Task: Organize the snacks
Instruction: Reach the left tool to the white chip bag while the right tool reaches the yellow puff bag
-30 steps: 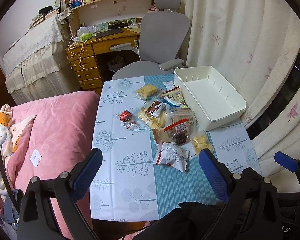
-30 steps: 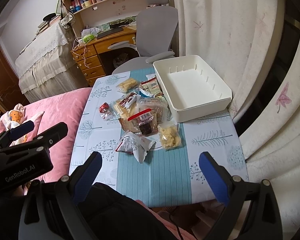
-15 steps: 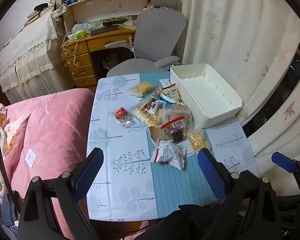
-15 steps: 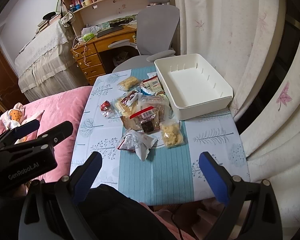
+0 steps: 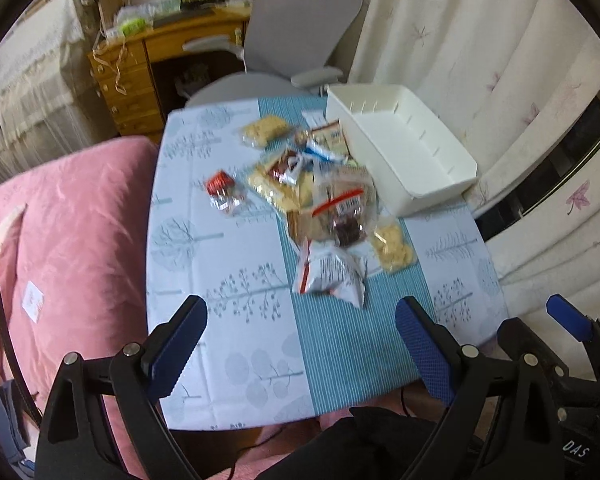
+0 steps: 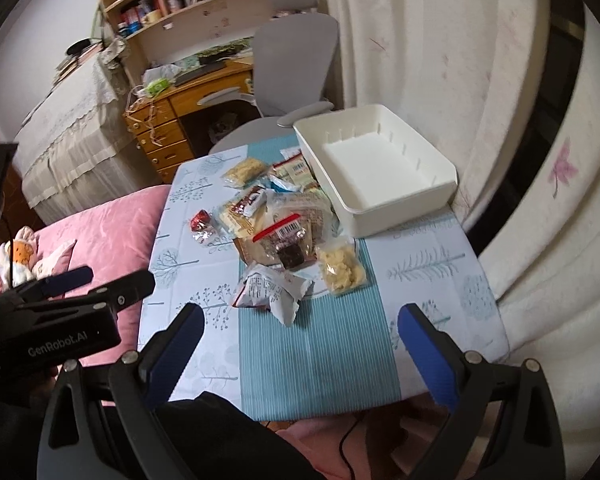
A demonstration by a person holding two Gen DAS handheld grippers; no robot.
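Several snack packets lie heaped on a small table (image 5: 236,344) with a tree-print cloth. Nearest me is a white crinkled bag (image 5: 330,274) (image 6: 270,288). Beside it sit a yellow-chip bag (image 5: 392,248) (image 6: 340,266), a red-sealed clear bag (image 5: 342,216) (image 6: 286,240) and a small red packet (image 5: 220,190) (image 6: 200,222). An empty white bin (image 5: 400,148) (image 6: 376,172) stands at the table's far right. My left gripper (image 5: 300,344) and right gripper (image 6: 298,350) both hover open over the near table edge, holding nothing.
A pink bed cover (image 5: 68,232) borders the table on the left. A grey office chair (image 6: 292,60) and a wooden desk (image 6: 172,116) stand behind it. Curtains (image 6: 440,60) hang close along the right. A dark sleeve (image 6: 220,440) lies below the grippers.
Both grippers have moved forward and closer to the table, so the snacks and bin look larger. The snacks and the bin have not moved, and both grippers stay open.
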